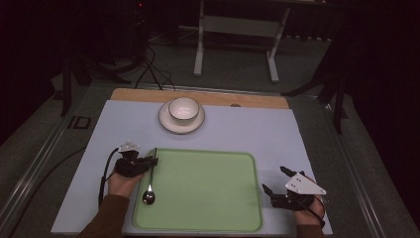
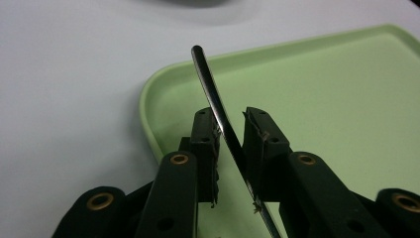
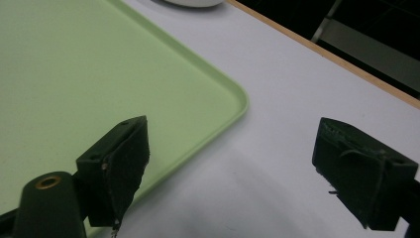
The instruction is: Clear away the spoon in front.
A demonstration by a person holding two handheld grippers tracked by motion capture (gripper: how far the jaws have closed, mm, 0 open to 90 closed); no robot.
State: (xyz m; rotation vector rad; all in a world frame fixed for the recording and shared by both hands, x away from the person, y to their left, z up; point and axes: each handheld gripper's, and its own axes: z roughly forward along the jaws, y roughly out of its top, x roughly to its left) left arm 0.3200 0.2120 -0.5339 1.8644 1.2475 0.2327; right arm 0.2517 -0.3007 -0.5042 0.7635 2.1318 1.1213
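A metal spoon [image 1: 148,195] lies on the left side of a green tray [image 1: 208,191], bowl end toward me and handle pointing away. My left gripper [image 1: 153,159] sits over the tray's left rim with the spoon handle [image 2: 218,106] running slantwise between its jaws. The handle grazes the left pad [image 2: 207,134], and a gap shows beside the right pad, so the jaws stand slightly open around it. My right gripper [image 1: 273,178] rests just off the tray's right edge [image 3: 218,124], jaws wide open [image 3: 230,144] over bare table, with nothing between them.
A white bowl [image 1: 184,108] stands on a saucer [image 1: 181,127] at the back of the pale tabletop [image 1: 247,131], beyond the tray. A wooden strip [image 1: 247,100] edges the far side. Table legs and cables stand on the floor behind.
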